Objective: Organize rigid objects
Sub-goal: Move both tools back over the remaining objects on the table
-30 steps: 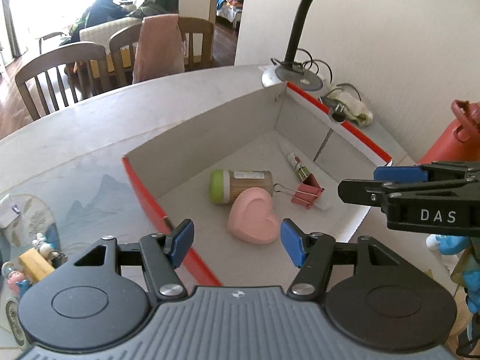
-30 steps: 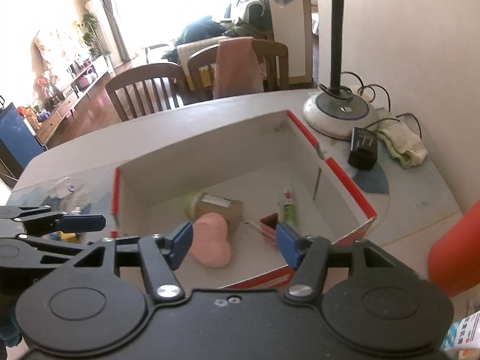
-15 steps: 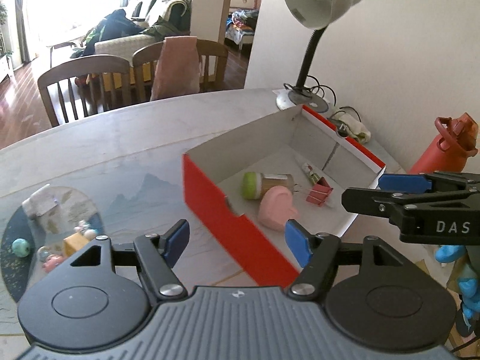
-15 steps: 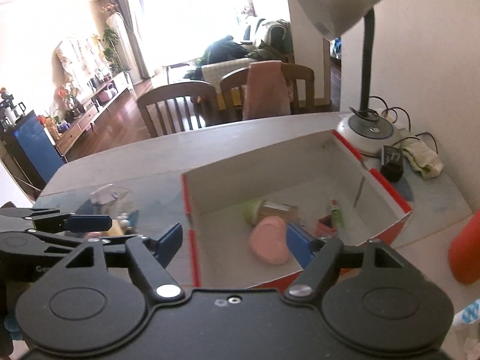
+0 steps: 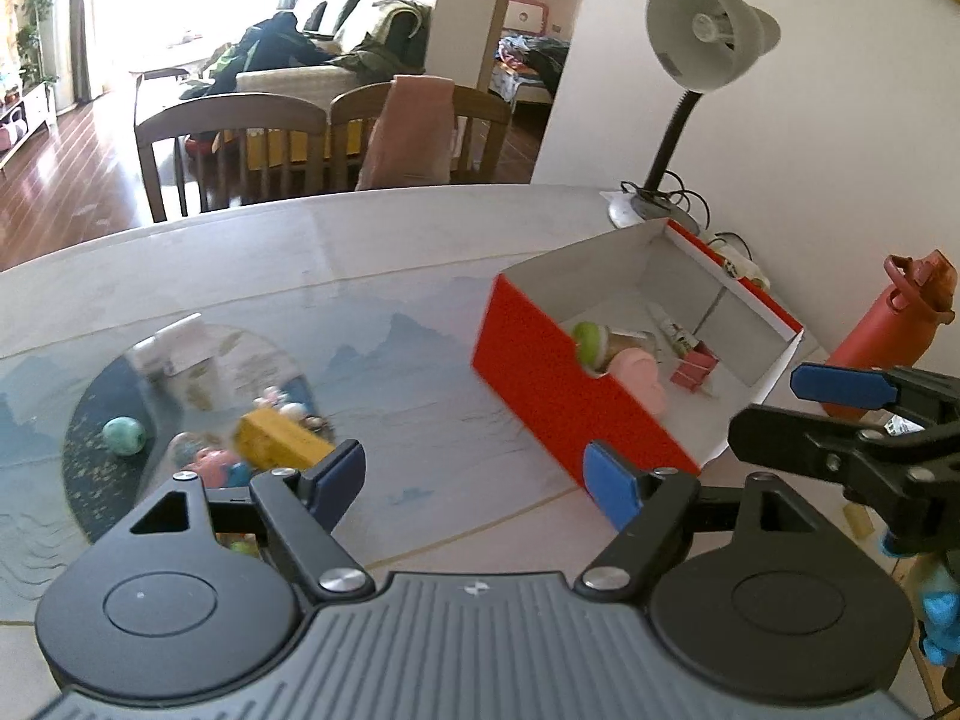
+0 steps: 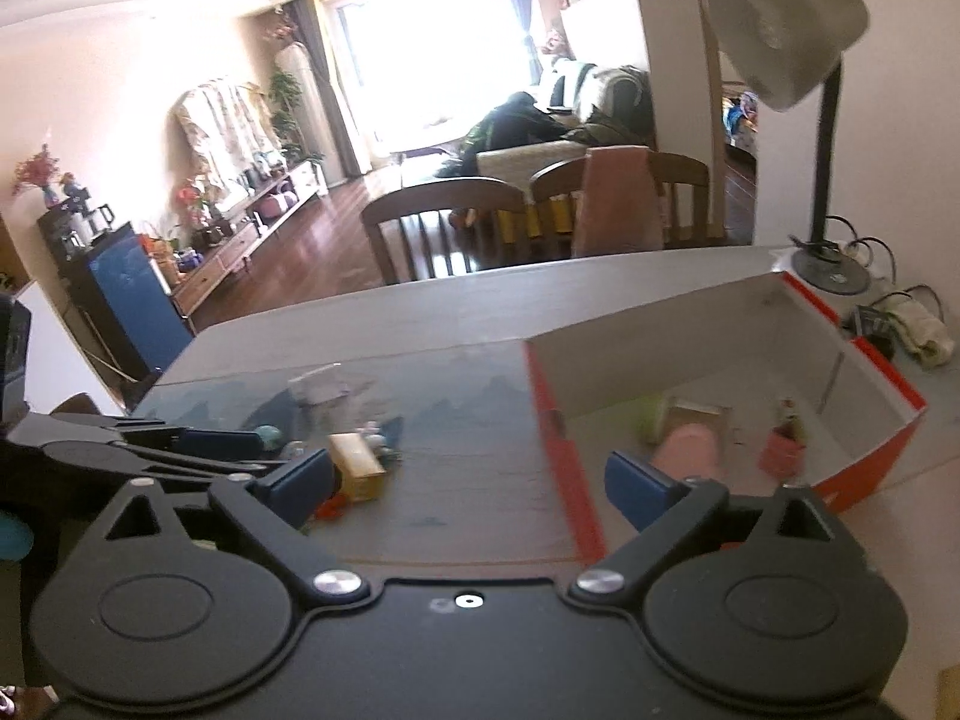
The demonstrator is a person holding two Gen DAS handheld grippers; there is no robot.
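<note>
A red box (image 5: 558, 384) with a white inside stands on the table; it also shows in the right wrist view (image 6: 567, 474). In it lie a pink heart (image 5: 642, 375), a green-capped jar (image 5: 594, 342), a pink binder clip (image 5: 693, 369) and a small tube (image 5: 675, 327). Left of the box lie a yellow block (image 5: 279, 438), a green ball (image 5: 124, 435) and small toys. My left gripper (image 5: 477, 474) is open and empty, above the table between box and toys. My right gripper (image 6: 468, 477) is open and empty, also back from the box.
A desk lamp (image 5: 702, 60) stands behind the box with cables and a cloth (image 6: 918, 330). A red bottle (image 5: 888, 336) stands at the right by the wall. Blue toys (image 5: 936, 606) lie at the right edge. Chairs (image 5: 240, 150) stand beyond the table.
Both grippers have pulled back and up from over the box and swung left; the box now sits to the right and the toys have come into view. Both stay open.
</note>
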